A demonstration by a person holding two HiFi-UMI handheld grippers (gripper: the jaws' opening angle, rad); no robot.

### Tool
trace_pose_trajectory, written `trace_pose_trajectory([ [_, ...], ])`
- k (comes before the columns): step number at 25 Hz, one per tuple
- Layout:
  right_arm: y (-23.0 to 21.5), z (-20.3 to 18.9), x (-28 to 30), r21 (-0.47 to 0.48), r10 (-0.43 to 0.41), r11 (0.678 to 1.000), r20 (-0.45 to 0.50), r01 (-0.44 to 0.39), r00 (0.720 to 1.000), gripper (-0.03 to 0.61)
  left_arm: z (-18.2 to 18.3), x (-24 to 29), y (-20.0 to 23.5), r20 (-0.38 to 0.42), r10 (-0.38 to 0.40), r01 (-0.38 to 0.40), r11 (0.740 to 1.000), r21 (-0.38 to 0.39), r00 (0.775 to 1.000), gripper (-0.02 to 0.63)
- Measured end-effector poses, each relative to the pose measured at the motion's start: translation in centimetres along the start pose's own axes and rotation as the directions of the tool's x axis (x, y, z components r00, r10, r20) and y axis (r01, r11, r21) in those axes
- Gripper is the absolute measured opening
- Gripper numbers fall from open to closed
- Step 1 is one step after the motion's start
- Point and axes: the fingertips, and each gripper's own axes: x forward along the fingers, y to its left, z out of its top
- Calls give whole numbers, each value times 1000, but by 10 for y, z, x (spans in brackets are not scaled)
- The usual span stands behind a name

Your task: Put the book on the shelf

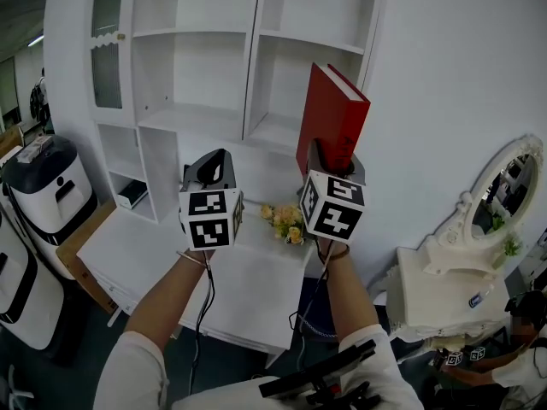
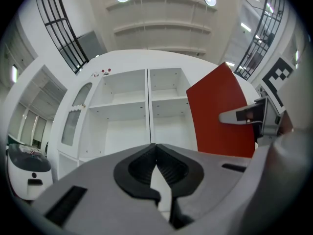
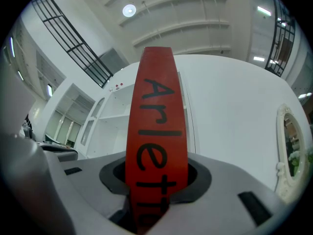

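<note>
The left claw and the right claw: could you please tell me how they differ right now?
The left claw is shut and empty; the right claw is shut on the red book, which sticks up from it. The left claw's jaws meet at their tips; the right claw's jaws are kept apart by the book's spine. Both face the white shelf.

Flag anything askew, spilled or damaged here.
Nothing spilled or damaged. Only the red book stands out: clamped by its lower end in the right gripper, it leans aslant in the air before the shelf.
</note>
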Motion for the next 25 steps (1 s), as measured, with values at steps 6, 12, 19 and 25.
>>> trace_pose_trajectory([
  [6,-2,28,6,-15,-13,1000,48,14,999,173,13,7,6,18,4,-5,1000,19,1000,8],
  [12,-5,55,11,-34,-9,999,77,12,997,173,30,14,11,37,9,-9,1000,-17,999,8],
  [19,-3,74,21,-40,-2,999,89,6,996,173,64,29,19,85,27,-28,1000,15,996,8],
  [25,-1,96,33,-44,4,999,112,1,994,173,99,41,19,123,12,-18,999,45,992,8],
])
